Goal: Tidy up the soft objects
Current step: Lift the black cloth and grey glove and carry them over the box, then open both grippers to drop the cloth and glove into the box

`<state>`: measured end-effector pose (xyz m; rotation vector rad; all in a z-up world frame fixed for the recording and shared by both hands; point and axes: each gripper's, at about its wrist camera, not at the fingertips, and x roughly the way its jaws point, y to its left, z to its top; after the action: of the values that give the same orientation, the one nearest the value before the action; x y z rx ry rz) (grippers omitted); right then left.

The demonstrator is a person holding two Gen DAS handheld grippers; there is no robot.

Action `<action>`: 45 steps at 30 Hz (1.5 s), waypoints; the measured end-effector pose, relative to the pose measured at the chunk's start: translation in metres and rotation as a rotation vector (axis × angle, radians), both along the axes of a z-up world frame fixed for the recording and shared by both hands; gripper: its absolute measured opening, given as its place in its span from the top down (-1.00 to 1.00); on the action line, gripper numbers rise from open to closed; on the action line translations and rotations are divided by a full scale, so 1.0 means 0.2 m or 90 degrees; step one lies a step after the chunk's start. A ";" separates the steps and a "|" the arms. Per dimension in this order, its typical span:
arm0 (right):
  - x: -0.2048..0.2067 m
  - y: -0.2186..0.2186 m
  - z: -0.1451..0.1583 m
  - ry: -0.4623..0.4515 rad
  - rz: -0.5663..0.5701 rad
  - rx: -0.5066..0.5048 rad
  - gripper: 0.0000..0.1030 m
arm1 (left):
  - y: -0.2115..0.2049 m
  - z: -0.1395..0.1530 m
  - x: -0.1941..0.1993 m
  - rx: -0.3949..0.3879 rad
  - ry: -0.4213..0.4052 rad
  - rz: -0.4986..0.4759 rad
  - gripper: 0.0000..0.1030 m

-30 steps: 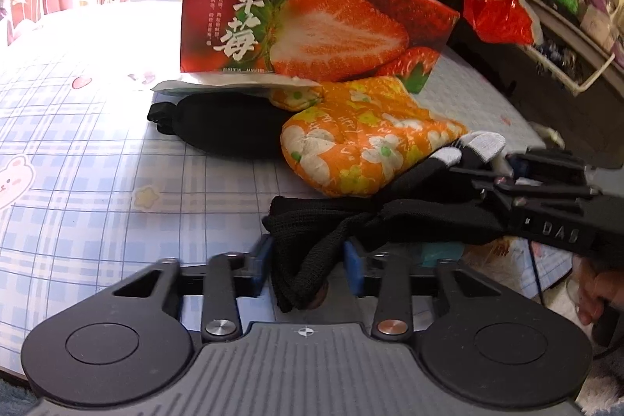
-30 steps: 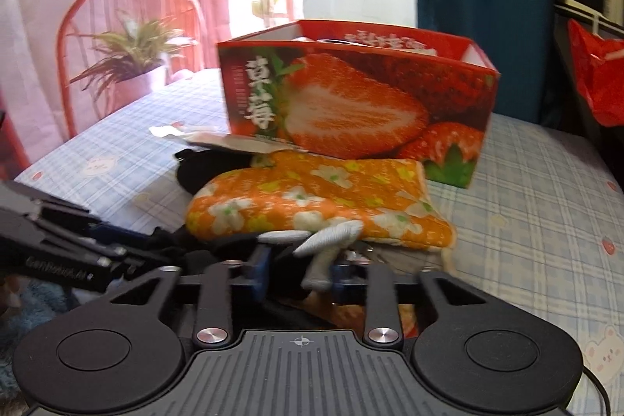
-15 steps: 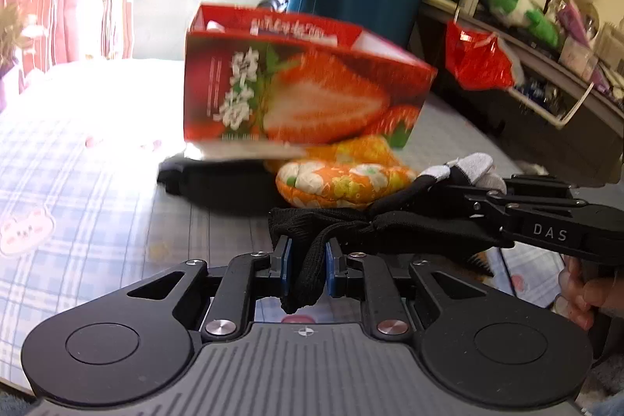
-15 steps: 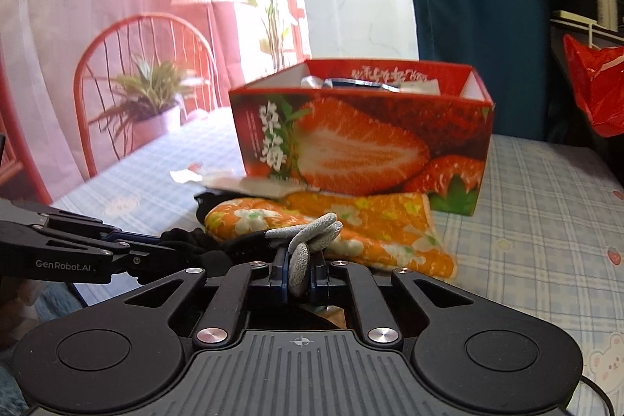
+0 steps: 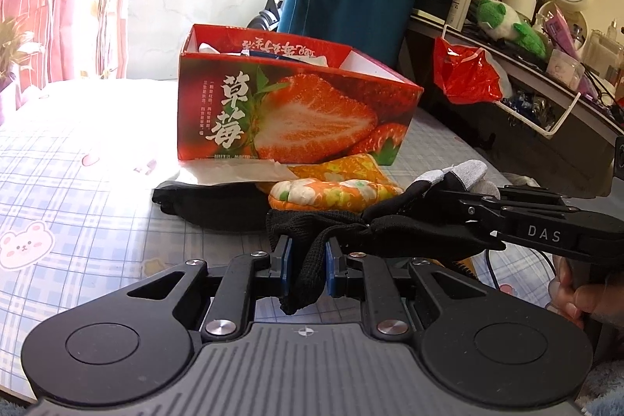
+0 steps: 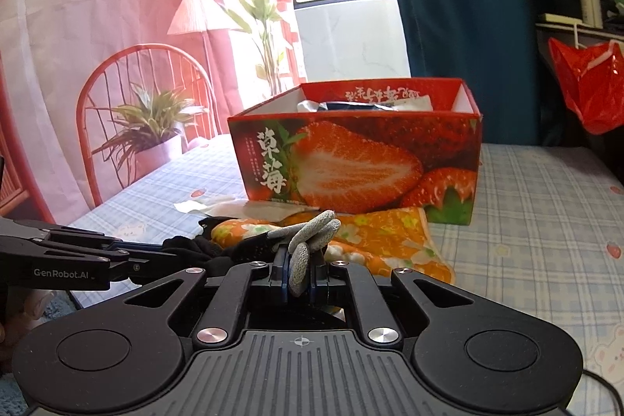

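A black knit glove (image 5: 374, 225) with grey fingertips (image 6: 312, 232) is stretched between both grippers, lifted off the table. My left gripper (image 5: 308, 256) is shut on its black cuff. My right gripper (image 6: 299, 269) is shut on its grey fingertips. An orange floral cloth (image 5: 335, 186) (image 6: 386, 240) and a black soft item (image 5: 210, 201) lie on the table in front of the open red strawberry box (image 5: 288, 115) (image 6: 362, 158), which holds some items.
A checked tablecloth (image 5: 78, 182) covers the table. White paper (image 5: 230, 172) lies at the box's base. A cluttered shelf with a red bag (image 5: 468, 73) stands at right. A red chair (image 6: 144, 104) and potted plant (image 6: 152, 127) stand at left.
Both grippers closed on the glove and lifted it off the table. Both views now look higher, showing the box's open top.
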<state>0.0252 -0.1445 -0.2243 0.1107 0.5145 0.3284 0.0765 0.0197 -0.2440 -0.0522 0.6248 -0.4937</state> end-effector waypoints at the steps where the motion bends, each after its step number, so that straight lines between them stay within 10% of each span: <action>1: 0.00 0.00 -0.01 0.002 -0.002 0.001 0.84 | 0.00 0.00 0.00 0.000 0.001 -0.001 0.65; 21: 0.04 0.00 0.13 -0.061 0.015 0.014 0.84 | 0.02 0.21 0.02 -0.018 -0.078 -0.011 0.66; 45: 1.13 -0.09 0.40 -0.041 -0.015 -0.034 0.84 | -0.14 0.48 0.98 0.006 -0.071 0.056 0.66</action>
<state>0.2512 -0.1631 -0.1436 0.0542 0.4578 0.2941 0.2728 -0.0083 -0.1471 -0.0429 0.5140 -0.4063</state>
